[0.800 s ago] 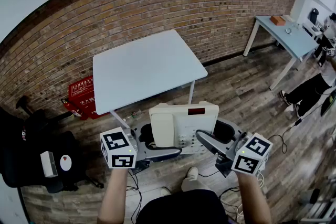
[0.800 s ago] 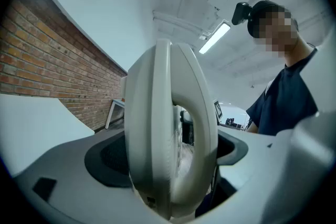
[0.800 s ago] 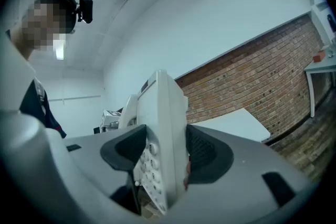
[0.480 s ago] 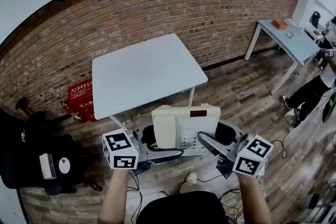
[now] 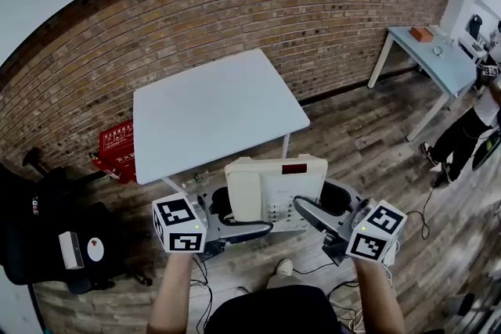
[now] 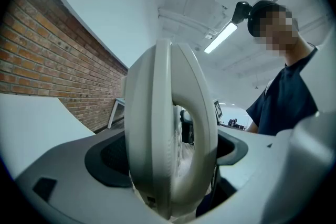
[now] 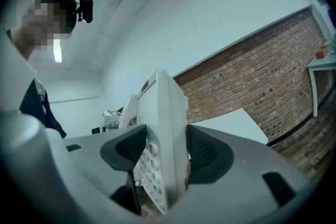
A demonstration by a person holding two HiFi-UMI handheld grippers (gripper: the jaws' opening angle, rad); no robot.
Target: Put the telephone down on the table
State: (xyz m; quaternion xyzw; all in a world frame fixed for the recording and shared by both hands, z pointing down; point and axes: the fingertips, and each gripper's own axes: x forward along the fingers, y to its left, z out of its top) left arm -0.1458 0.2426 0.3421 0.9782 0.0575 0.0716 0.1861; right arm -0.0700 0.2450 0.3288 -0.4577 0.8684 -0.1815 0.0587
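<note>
A cream desk telephone [image 5: 274,188] with its handset on the left and a keypad on the right hangs in the air just short of the white table [image 5: 211,105]. My left gripper [image 5: 231,213] is shut on the telephone's handset side, which fills the left gripper view as a pale curved body [image 6: 168,134] between the jaws. My right gripper [image 5: 325,206] is shut on the keypad side; in the right gripper view the dark pads press both faces of the telephone [image 7: 163,155]. The table top [image 7: 231,123] shows beyond it.
A brick wall [image 5: 235,4] runs behind the table. A red crate [image 5: 117,145] sits on the floor at the table's left, and a black chair with gear [image 5: 47,238] stands nearer left. A second table [image 5: 430,51] and a seated person [image 5: 470,137] are at right. Cables lie on the wood floor.
The telephone and both grippers keep their grip and place in view. The table's near edge has drawn slightly closer to the telephone.
</note>
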